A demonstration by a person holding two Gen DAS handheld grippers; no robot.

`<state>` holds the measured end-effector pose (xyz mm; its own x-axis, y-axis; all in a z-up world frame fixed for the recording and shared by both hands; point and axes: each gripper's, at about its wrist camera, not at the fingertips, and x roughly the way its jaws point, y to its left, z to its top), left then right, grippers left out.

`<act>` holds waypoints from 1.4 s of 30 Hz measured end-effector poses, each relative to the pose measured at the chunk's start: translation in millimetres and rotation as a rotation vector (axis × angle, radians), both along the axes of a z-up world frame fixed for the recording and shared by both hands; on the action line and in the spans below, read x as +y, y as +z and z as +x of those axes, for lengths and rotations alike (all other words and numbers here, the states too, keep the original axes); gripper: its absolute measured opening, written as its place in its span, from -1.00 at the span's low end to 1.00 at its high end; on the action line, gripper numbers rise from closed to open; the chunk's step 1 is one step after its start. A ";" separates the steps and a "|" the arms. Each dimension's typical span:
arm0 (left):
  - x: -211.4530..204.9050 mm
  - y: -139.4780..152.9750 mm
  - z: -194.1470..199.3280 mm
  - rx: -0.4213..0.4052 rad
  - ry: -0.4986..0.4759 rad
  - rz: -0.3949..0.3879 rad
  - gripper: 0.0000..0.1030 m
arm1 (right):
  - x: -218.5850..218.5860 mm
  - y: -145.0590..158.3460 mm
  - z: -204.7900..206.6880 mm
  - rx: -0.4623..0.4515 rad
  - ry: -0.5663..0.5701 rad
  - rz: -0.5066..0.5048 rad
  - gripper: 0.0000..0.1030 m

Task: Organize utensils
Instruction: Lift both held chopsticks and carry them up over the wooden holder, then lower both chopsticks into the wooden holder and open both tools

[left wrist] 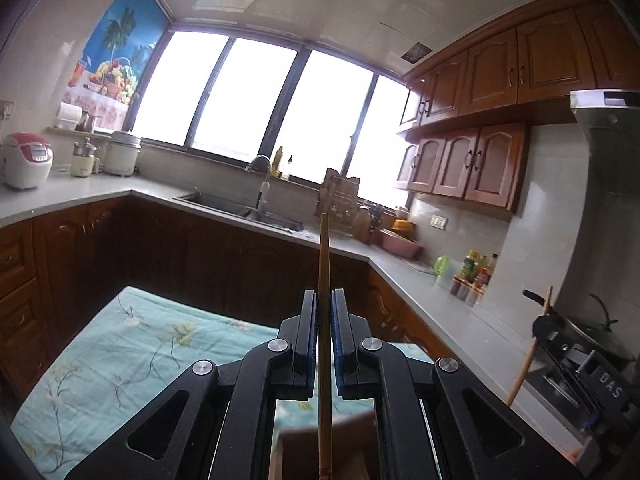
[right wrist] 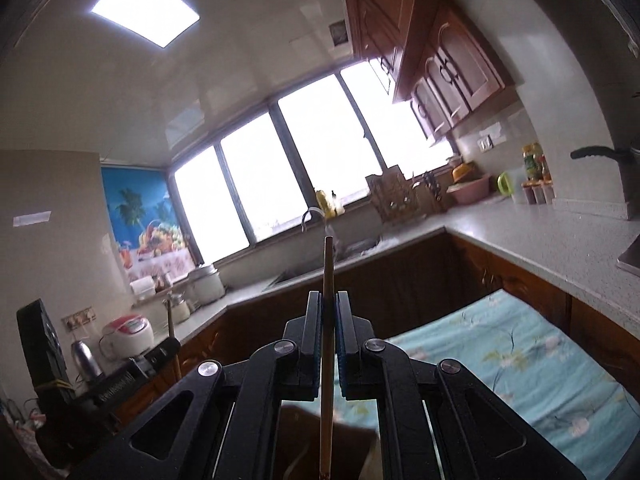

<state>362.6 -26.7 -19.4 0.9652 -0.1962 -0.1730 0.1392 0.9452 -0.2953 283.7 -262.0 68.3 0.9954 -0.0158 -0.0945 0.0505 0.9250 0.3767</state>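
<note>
My left gripper (left wrist: 323, 300) is shut on a wooden chopstick (left wrist: 323, 256) that runs up between the blue pads and down past the camera. My right gripper (right wrist: 328, 302) is shut on a second wooden chopstick (right wrist: 328, 268), held the same way. Both grippers are raised and tilted up above a table with a light blue flowered cloth (left wrist: 120, 344), which also shows in the right wrist view (right wrist: 520, 352). The right gripper (left wrist: 546, 326) with its chopstick shows at the right of the left wrist view. The left gripper (right wrist: 168, 350) shows at the lower left of the right wrist view. A brown wooden holder (left wrist: 352, 440) lies blurred below the left gripper.
A grey L-shaped counter (left wrist: 420, 276) runs around the kitchen with a sink (left wrist: 240, 208), a dish rack (left wrist: 340, 204), a pink basin (left wrist: 400, 244) and bottles (left wrist: 472, 276). Rice cookers (left wrist: 26, 160) stand at the left. Wooden cabinets (left wrist: 500, 76) hang above.
</note>
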 end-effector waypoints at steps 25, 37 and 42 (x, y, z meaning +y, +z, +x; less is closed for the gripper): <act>-34.9 -47.6 3.8 -0.022 0.078 0.074 -0.88 | 23.2 -61.9 37.9 0.023 -0.036 -0.106 -0.89; -31.2 -56.3 -13.1 -0.035 0.047 0.152 -0.84 | 24.2 -66.8 28.5 0.068 -0.019 -0.147 -0.88; -30.6 -63.4 -17.9 0.000 0.018 0.166 -0.83 | 22.5 -72.1 24.6 0.091 -0.016 -0.152 -0.88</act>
<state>344.7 -57.3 -82.8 0.9683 -0.1476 -0.2016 0.1217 0.9833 -0.1353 308.3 -239.5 -3.8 0.9823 -0.0526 -0.1795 0.0933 0.9697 0.2260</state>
